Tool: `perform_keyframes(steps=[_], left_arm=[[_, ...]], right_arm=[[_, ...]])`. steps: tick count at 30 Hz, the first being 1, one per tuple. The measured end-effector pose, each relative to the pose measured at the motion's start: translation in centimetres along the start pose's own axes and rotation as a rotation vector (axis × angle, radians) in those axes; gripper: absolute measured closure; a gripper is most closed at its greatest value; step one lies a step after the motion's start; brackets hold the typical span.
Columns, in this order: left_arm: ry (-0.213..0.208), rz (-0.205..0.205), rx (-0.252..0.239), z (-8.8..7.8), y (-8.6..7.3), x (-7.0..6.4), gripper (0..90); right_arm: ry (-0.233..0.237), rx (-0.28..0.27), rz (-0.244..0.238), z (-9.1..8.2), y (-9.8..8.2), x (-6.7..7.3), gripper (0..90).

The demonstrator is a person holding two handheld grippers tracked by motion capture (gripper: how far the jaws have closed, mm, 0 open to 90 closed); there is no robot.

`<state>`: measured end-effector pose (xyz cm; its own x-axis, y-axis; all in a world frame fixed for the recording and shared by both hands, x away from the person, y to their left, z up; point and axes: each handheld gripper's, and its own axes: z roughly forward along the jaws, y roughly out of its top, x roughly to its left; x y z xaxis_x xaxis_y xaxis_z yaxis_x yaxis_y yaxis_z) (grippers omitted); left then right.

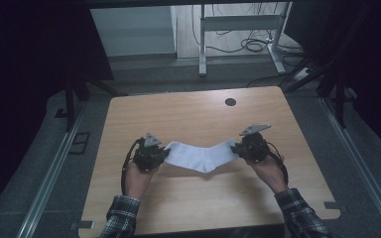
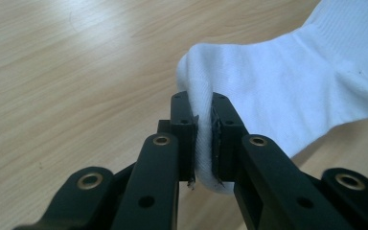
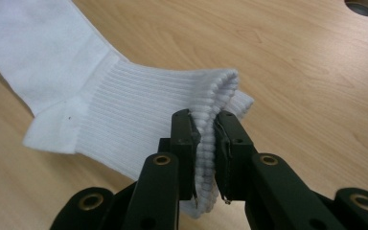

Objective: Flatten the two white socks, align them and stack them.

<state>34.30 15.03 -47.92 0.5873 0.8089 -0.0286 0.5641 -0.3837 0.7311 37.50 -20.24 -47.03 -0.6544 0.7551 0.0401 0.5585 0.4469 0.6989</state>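
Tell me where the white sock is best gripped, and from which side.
At its two ends, one tool on each, coming in from the sides. The sock is long and limp, so end grips keep it stretched. The left tool pinches the rounded toe end; the right tool clamps the ribbed cuff's edge, where the thicker knit probably slips less. The middle sags between them.

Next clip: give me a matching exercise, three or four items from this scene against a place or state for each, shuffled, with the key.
Items:
1. left tool
2. right tool
3. white sock
4. round hole

States:
A. stretched between both tools
B. clamped on the ribbed cuff
C. in the tabletop, at its far side
D. clamped on the smooth toe end

Pairs: 1-D, 2-B, 3-A, 4-C
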Motion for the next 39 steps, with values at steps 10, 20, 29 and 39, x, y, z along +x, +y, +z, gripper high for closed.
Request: perform_keyframes(steps=[10, 20, 29, 39], left_arm=[[0.042, -0.029, 0.049, 3.9, -0.4, 1.1, 82.1], [0.056, -0.027, 0.085, 5.9, -1.2, 1.1, 81.1], [0.098, -0.061, 0.084, 6.2, -1.6, 1.6, 59.1], [0.093, -0.122, 0.021, 5.2, -1.6, 2.3, 41.7]], right_arm=[[-0.026, 0.024, 0.018, 3.2, 0.0, -1.2, 77.8], [-0.042, 0.048, 0.039, 5.0, -1.3, -2.3, 75.4], [-0.043, 0.058, 0.087, 5.7, -1.9, -3.0, 63.6], [-0.058, 0.041, 0.076, 4.9, -1.7, -3.0, 47.6]])
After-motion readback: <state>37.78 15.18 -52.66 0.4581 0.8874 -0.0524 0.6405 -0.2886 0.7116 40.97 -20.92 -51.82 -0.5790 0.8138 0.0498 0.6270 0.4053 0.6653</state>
